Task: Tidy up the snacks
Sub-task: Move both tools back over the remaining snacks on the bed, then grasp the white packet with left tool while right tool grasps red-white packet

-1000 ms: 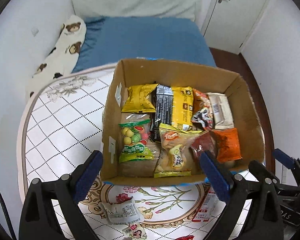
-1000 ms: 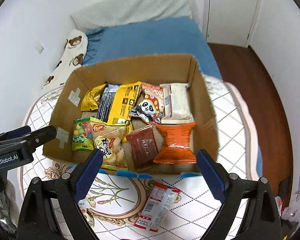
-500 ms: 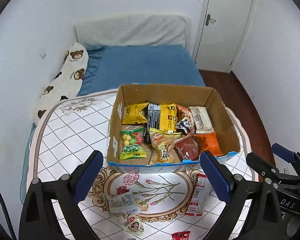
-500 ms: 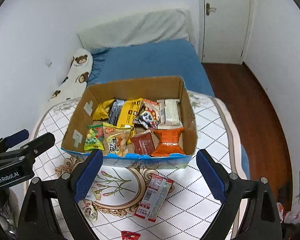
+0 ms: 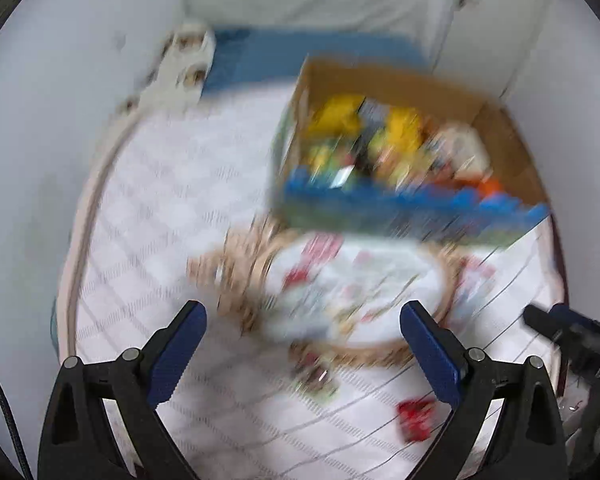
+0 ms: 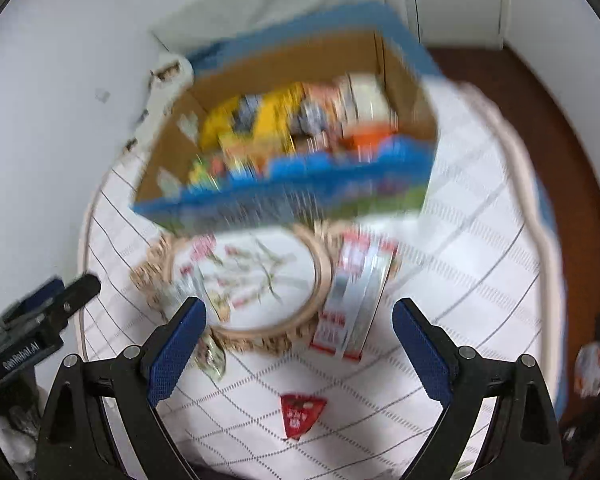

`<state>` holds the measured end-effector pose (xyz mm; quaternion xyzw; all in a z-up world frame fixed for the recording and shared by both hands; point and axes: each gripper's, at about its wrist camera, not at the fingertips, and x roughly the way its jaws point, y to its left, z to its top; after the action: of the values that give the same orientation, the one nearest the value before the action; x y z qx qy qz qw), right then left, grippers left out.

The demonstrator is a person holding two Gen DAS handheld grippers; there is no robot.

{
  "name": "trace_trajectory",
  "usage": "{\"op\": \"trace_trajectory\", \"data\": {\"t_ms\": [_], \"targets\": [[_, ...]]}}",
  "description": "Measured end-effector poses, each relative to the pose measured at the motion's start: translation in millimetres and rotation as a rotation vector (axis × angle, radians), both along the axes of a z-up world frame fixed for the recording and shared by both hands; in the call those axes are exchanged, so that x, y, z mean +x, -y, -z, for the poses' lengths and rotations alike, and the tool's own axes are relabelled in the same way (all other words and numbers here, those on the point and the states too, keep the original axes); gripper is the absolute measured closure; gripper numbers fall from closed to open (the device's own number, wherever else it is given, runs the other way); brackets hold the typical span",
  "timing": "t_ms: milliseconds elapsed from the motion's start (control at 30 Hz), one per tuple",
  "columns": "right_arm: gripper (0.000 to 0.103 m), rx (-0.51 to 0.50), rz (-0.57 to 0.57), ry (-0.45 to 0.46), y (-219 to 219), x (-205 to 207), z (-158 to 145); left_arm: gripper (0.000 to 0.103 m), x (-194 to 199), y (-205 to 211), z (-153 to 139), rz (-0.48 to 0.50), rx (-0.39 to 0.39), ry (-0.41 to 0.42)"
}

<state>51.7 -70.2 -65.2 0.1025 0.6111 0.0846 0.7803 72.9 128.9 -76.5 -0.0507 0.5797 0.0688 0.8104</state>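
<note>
Both views are smearing w/ motion blur, so detail is poor. The left gripper (image 5: 302,328) is hanging over the table (image 5: 148,200) w/ fingers spread wide, nothing between them; the right gripper (image 6: 298,322) is hovering likewise, fingers wide, empty. The box (image 6: 284,196) is sitting toward the table's far edge, nearer the far right corner in the left view; it's packed w/ snacks (image 6: 260,120), yellow, orange and green packs, too blurred to tell apart. On the table's near side, just in front of the box, a red-and-white pack (image 6: 356,292) is lying at the right rim of the floral medallion (image 6: 252,276); a small red pack (image 6: 302,414) is lying closer to the near edge, apart from it; a pale pack (image 6: 210,354), probably clear wrap, is lying by the right gripper's left finger. In the left view the red pack (image 5: 416,420) is showing beside the right finger.
</note>
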Motion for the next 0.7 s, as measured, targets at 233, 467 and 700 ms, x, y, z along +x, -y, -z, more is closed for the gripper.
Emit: {"op": "trace_trajectory", "data": {"t_ms": [233,467,700], "targets": [[0.007,-0.014,0.065,-0.112,5,23,81,0.004,-10,-41,91,-0.161,-0.136,-0.237],[0.007,-0.059,0.007,-0.168,-11,41,115,0.004,22,-13,108,0.134,0.095,-0.230],[0.007,-0.134,-0.045,-0.188,-26,48,128,0.004,24,41,148,0.585,0.355,-0.326]]}}
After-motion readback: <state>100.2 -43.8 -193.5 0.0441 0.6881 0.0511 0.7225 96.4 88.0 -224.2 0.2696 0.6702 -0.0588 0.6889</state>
